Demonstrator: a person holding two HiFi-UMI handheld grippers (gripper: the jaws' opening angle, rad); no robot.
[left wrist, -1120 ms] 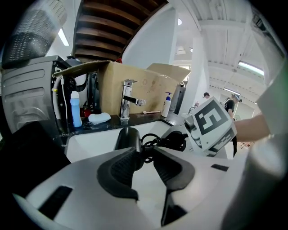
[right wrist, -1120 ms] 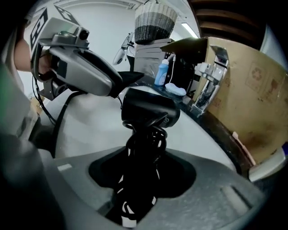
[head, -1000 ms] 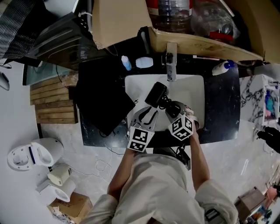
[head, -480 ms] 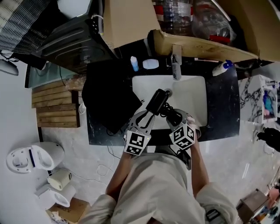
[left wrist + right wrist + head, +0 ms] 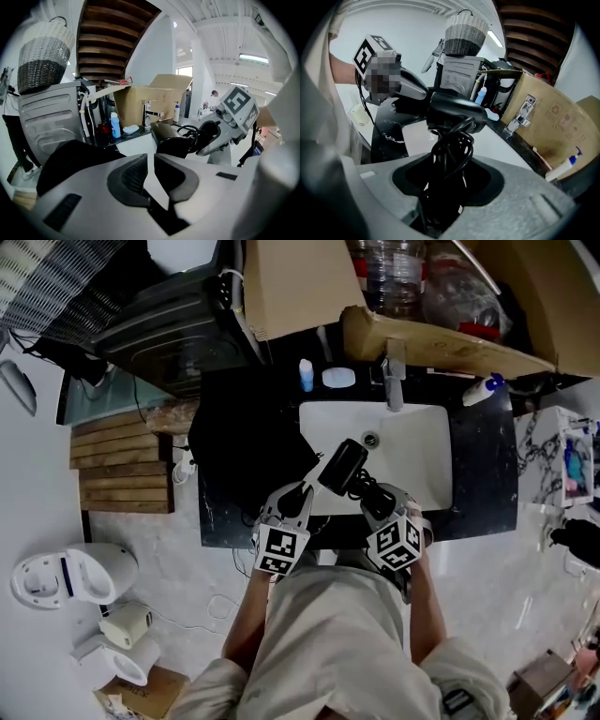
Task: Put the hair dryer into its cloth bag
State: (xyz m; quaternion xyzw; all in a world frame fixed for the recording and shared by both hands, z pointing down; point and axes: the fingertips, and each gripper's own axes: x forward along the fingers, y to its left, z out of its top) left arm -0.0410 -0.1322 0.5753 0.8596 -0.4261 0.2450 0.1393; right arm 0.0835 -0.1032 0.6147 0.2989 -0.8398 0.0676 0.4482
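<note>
My right gripper (image 5: 375, 507) is shut on the handle and wound cord of the black hair dryer (image 5: 342, 465) and holds it above the front left corner of the white sink (image 5: 417, 442). From the right gripper view the dryer's barrel (image 5: 454, 110) sticks out beyond the jaws (image 5: 447, 173). The black cloth bag (image 5: 246, 451) lies crumpled on the dark counter left of the sink. My left gripper (image 5: 300, 498) hovers between bag and dryer. Its jaws (image 5: 151, 161) are closing to a narrow gap with nothing between them. The bag (image 5: 75, 157) shows at the left of that view.
A faucet (image 5: 394, 381), a blue bottle (image 5: 306, 374) and a soap dish (image 5: 338, 378) stand along the back of the counter. A cardboard box (image 5: 291, 282) and a washing machine (image 5: 169, 324) are behind. Wooden slats (image 5: 122, 465) lie left of the counter.
Both grippers have drawn back and left from over the sink's middle, carrying the hair dryer toward the front left corner. The left gripper's jaws went from wide apart to a narrow gap.
</note>
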